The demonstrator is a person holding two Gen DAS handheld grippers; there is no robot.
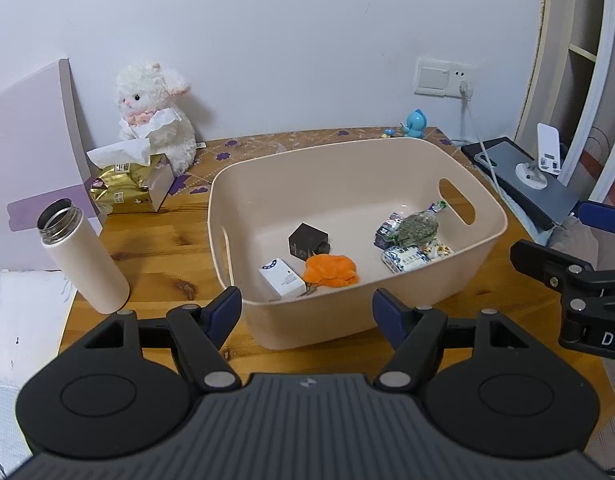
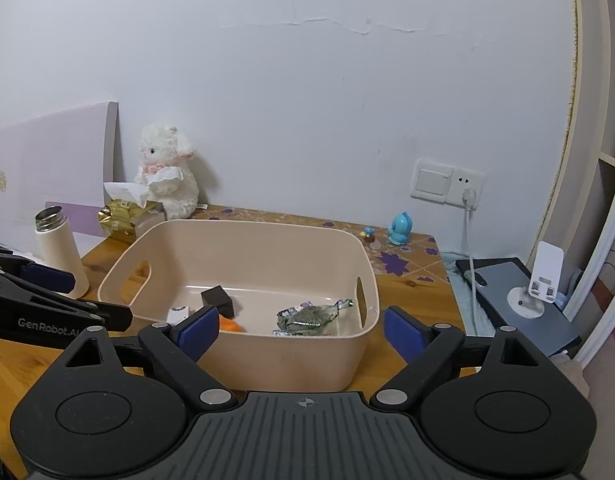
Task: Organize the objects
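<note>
Left wrist view: our left gripper (image 1: pixel 307 308) and right gripper (image 2: pixel 301 334) both hang agape, empty, before the beige bin (image 1: pixel 483 184). Probably we next reach squarely for the lidless bottle (image 1: pixel 83 256).

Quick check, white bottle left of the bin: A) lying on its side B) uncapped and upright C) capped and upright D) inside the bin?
B. The white bottle stands on the table outside the beige bin, its threaded metal mouth open with no cap on it.
</note>
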